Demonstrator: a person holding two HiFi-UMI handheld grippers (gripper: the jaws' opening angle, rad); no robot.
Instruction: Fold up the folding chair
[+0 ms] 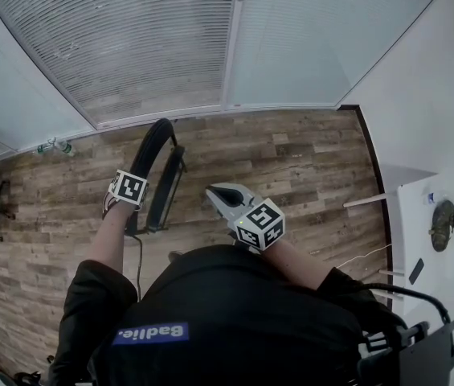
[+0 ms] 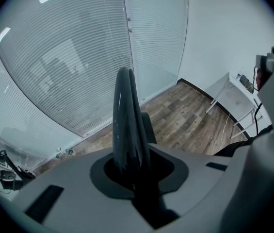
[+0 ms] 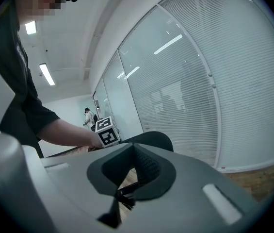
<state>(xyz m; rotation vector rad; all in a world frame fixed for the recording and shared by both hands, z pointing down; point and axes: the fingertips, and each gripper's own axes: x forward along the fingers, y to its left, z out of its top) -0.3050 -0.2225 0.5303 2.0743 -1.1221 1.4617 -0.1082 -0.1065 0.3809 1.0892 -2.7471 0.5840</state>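
Standing upright on the brown wood-plank floor (image 1: 307, 167), the black plastic-and-metal folding chair (image 1: 161, 163) is clamped at its top by the left gripper (image 1: 128, 198), a grey two-jaw hand tool with a marker cube.

- Left tool: in the left gripper view the jaws are seen partly apart and pressed on either side of the dark, glossy curved backrest rim (image 2: 126, 115), which rises straight out from between them. The tool is pointed steeply down onto the rim. Judgement: this top hold is chosen so that the chair can be steadied from above and does not tip on its narrow footing.
- Chair: just ahead of and below the left tool. From above it is seen as a thin profile, with back and frame lying close together. Judgement: the fold is largely made, though whether it is fully flat cannot be told.
- Right tool: the right gripper (image 1: 218, 195), grey and of the same build, is held just to the right of the chair and apart from it. Its jaws are fully together and nothing is seen between them. Judgement: it is left free as a pusher, or for a second hold.
- Surroundings: a glass wall with slatted white blinds (image 1: 170, 47) lies beyond the chair. A white table (image 1: 419, 215) stands well to the right of the right tool.
- Risk noted: the rim is smooth, so slipping under a sideways load is judged possible.
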